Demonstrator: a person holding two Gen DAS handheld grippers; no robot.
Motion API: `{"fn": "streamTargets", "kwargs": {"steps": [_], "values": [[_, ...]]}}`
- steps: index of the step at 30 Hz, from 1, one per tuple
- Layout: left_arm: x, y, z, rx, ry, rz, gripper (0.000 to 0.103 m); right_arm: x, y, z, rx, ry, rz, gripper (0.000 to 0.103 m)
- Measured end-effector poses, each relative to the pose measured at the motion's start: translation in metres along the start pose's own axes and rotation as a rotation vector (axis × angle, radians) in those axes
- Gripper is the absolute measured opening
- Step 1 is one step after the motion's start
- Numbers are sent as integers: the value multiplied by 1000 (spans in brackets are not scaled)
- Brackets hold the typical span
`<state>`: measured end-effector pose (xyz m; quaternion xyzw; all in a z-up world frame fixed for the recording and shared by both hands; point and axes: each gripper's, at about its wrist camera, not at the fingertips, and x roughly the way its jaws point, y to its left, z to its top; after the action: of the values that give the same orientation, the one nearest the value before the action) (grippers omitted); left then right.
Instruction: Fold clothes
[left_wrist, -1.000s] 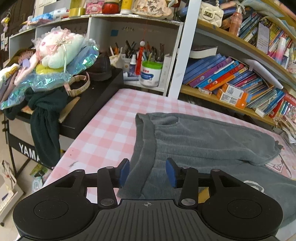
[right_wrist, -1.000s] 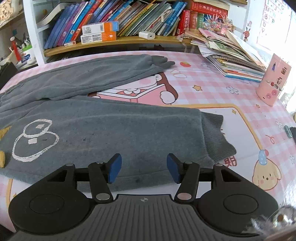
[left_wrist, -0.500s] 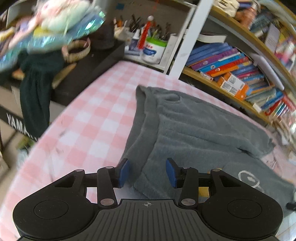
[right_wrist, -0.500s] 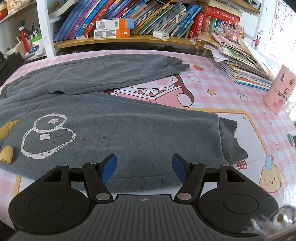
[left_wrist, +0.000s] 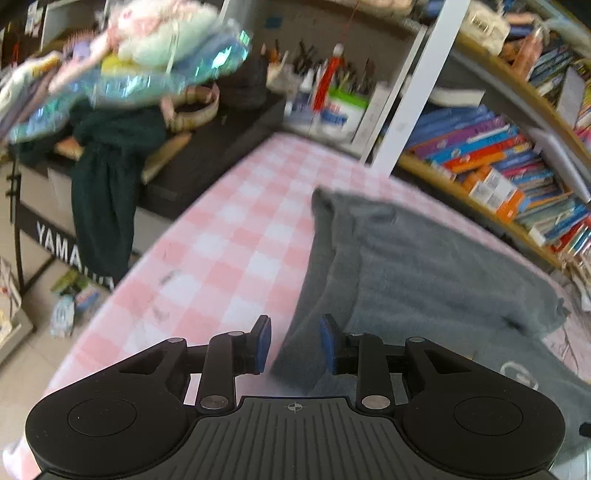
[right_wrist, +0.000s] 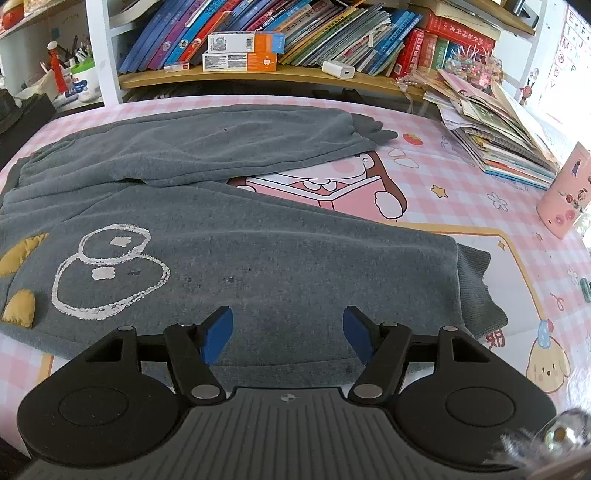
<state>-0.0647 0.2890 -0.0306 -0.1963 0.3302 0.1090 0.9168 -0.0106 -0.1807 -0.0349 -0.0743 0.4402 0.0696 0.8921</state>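
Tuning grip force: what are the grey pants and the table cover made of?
Pants: thick knit, fleece-like, matte; fuzzy heathered surface, ribbed cuff, soft folds. Table cover: looks like smooth printed vinyl or oilcloth, lying flat with a slight sheen; could be coated fabric.

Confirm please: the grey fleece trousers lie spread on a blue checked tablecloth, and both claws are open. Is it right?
Not quite. The checked tablecloth is pink and white, not blue, as the right wrist view shows. The grey fleece trousers do lie spread on it, and the left claw and right claw are open.

a child's room at home: crammed bookshelves (right_wrist: 280, 33), cartoon tablecloth (right_wrist: 480, 206), plush toy (left_wrist: 155, 40), yamaha keyboard (left_wrist: 207, 162).
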Motion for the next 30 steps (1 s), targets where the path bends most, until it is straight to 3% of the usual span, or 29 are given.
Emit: {"fn": "streamTargets", "kwargs": {"steps": [4, 13, 19, 25, 30], "values": [[-4, -19, 8, 82, -40, -64, 45, -2, 5, 2, -3, -6, 2, 64], [6, -62, -3, 221, 13, -178, 51, -3, -2, 5, 4, -16, 1, 65], [9, -78, -7, 225, 29, -184, 56, -4, -10, 9, -13, -47, 16, 66], [15, -107, -9, 247, 30, -177, 59, -13, -30, 23, -17, -147, 89, 70], [15, -133, -7, 266, 4, -157, 66, -1, -48, 42, -47, -148, 153, 71]]}}
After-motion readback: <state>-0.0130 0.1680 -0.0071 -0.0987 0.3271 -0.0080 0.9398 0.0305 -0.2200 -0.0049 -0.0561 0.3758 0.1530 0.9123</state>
